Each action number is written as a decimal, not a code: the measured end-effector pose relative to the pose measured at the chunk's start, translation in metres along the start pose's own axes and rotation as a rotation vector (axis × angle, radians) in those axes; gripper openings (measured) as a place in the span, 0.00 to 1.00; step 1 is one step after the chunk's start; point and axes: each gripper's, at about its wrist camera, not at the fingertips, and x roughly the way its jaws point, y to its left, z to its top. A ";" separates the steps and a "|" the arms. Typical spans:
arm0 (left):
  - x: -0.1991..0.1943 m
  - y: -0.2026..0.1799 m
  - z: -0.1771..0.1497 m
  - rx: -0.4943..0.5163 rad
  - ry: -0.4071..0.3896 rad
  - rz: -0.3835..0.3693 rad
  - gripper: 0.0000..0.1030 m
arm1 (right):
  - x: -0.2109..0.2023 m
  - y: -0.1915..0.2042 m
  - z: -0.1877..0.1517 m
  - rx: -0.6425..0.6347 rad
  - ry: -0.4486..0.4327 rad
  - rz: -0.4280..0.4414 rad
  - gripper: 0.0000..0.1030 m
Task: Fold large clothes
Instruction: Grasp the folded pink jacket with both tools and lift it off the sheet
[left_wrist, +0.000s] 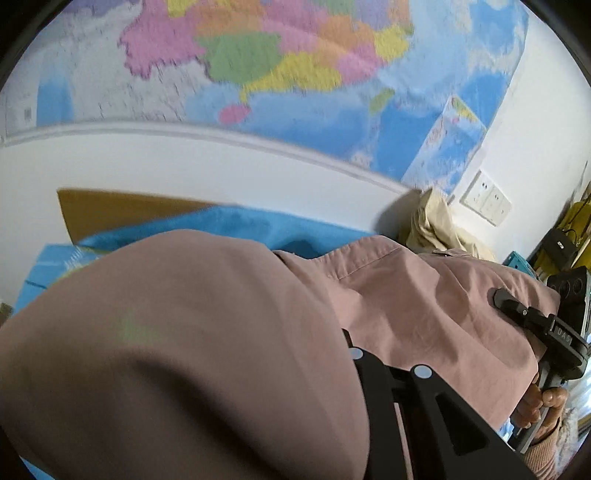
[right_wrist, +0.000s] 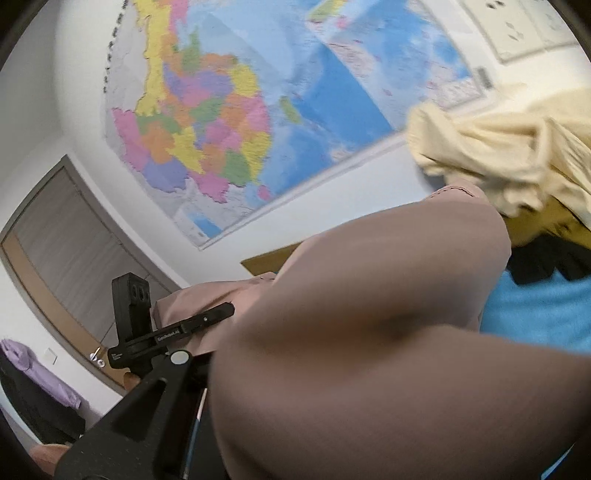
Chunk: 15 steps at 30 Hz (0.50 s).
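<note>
Both grippers lifting a dusty-pink garment off the blue surface.

The pink garment (left_wrist: 192, 332) hangs draped over both tools, above the blue sheet (left_wrist: 258, 225), with a wall map (left_wrist: 258, 55) beyond. The right gripper (left_wrist: 502, 301) pinches its right-hand edge; the left gripper (right_wrist: 221, 312) grips the other side, fingers buried in cloth. It looks soft, light and floppy, likely to sag between grips, so hemmed edges or corners seem the best holds. A cream garment (right_wrist: 498, 147) lies far right.
</note>
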 end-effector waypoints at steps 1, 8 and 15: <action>-0.005 0.003 0.005 0.002 -0.010 0.012 0.14 | 0.004 0.004 0.003 -0.008 0.005 0.007 0.12; -0.046 0.035 0.038 -0.002 -0.091 0.105 0.14 | 0.050 0.033 0.024 -0.054 0.037 0.072 0.12; -0.071 0.083 0.058 -0.034 -0.129 0.223 0.14 | 0.109 0.065 0.034 -0.085 0.081 0.133 0.12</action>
